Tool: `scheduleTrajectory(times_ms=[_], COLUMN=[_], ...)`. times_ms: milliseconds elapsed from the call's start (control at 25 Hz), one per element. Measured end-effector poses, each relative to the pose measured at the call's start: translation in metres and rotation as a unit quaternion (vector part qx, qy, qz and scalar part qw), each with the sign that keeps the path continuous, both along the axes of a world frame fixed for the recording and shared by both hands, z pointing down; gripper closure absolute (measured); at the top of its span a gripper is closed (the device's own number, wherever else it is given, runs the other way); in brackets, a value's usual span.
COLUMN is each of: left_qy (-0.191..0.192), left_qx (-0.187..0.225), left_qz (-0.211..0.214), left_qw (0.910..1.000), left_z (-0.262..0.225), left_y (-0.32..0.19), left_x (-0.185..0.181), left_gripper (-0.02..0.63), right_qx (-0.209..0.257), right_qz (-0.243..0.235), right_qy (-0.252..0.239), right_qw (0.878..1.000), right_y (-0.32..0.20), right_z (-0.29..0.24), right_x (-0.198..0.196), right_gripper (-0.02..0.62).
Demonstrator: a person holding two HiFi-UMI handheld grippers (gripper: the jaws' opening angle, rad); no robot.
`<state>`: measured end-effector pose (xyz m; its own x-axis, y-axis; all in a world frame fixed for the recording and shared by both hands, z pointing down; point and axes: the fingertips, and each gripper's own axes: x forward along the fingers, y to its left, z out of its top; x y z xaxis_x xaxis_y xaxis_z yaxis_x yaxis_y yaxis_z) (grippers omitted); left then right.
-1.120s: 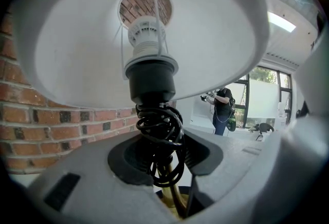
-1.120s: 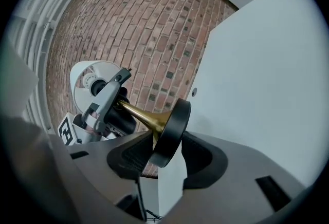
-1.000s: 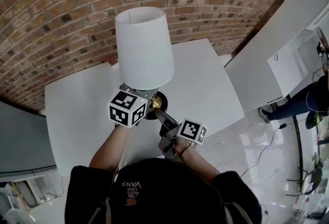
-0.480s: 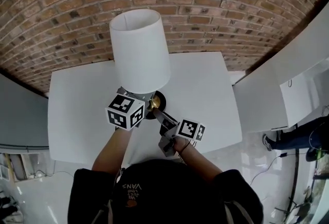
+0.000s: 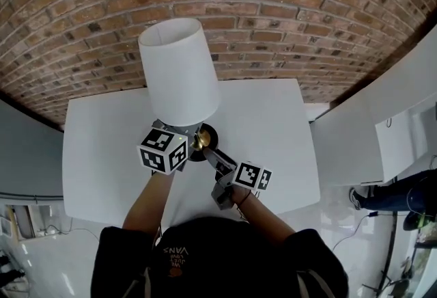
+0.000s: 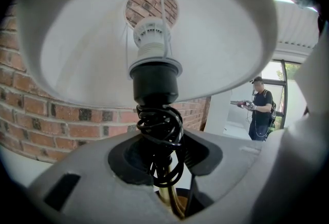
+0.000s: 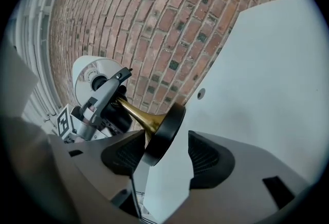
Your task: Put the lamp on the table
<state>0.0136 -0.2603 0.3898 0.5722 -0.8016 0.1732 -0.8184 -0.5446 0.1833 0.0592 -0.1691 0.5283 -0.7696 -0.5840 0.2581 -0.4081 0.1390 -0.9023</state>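
The lamp has a white shade, a brass stem and a round black base. It stands over the middle of the white table; whether the base rests on it I cannot tell. My left gripper is shut on the brass stem just below the coiled black cord and socket. My right gripper straddles the base and its jaws are opening. One pad sits at the base's rim, and a gap shows on the other side.
A brick wall runs right behind the table. White panels stand to the right, with shiny floor below them. A person stands far off, seen in the left gripper view.
The lamp and both grippers sit slightly further left in the head view, and the shade leans a little more to the left. The head view itself has swung, showing the table more squarely.
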Motion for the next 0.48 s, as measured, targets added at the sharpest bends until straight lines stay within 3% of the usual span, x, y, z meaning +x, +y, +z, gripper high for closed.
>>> scheduleTrajectory(times_ms=[280, 480], left_qy=[-0.01, -0.004], left_qx=[0.018, 0.045], left_qz=[-0.006, -0.034], left_qw=[0.9998, 0.9984], left_z=[0.01, 0.018], left_y=[-0.032, -0.06], left_x=[-0.003, -0.016], left_gripper=[0.456, 0.456], right_qx=[-0.021, -0.04], right_qz=[0.037, 0.067], right_qy=[0.028, 0.033], right_qw=[0.999, 0.996], right_y=[-0.011, -0.013], right_z=[0.023, 0.038], right_x=[0.033, 0.055], right_gripper=[0.379, 0.399])
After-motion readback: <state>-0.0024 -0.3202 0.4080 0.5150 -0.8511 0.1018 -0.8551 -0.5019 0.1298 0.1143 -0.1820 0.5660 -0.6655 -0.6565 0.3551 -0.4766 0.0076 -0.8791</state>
